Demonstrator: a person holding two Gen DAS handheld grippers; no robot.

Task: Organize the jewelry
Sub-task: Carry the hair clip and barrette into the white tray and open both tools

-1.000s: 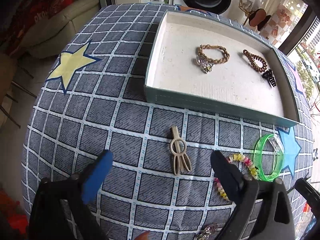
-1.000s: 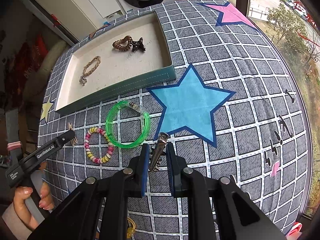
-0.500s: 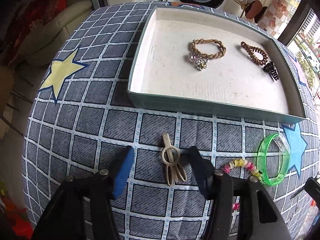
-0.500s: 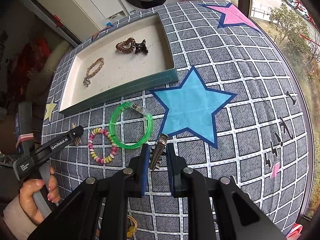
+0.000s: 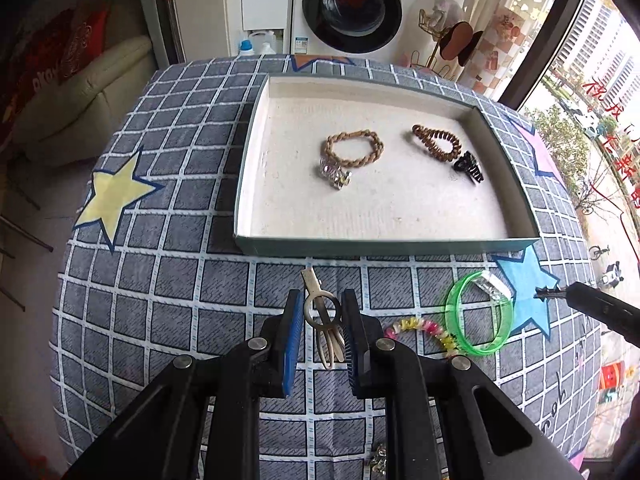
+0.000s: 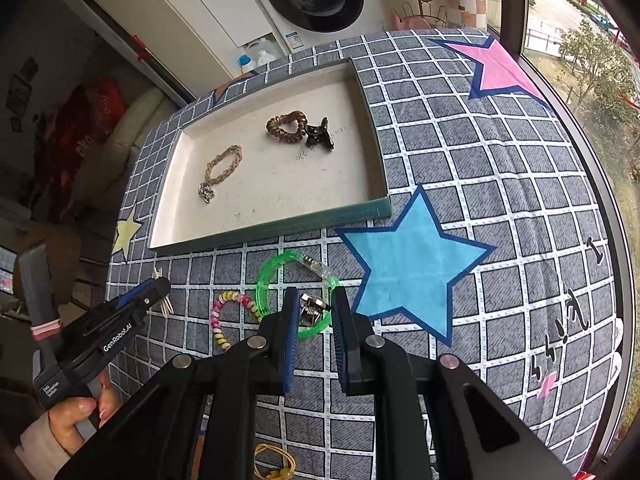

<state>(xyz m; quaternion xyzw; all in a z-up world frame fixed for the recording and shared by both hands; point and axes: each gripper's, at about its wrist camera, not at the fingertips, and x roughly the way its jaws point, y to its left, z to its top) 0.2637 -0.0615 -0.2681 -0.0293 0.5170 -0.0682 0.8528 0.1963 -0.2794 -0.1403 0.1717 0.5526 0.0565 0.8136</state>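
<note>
- Now the left gripper point(image 5: 322, 330) has closed in; its fingers point(image 5: 294, 320) sit narrow around the beige hair clip point(image 5: 325, 320) on the counter point(image 5: 160, 280), just before the tray point(image 5: 360, 246).
- Right gripper point(image 6: 314, 318) holds a silver clip point(image 6: 310, 309) over the green bangle point(image 6: 266, 280).

The left gripper point(image 5: 322, 320) brackets a cream ring-shaped plastic hair clip point(image 5: 323, 318) on the grey checked tablecloth point(image 5: 160, 280). At twelve o'clock sits a shallow teal-walled tray point(image 5: 360, 246); at three o'clock, a translucent green bangle point(image 5: 480, 314).
</note>
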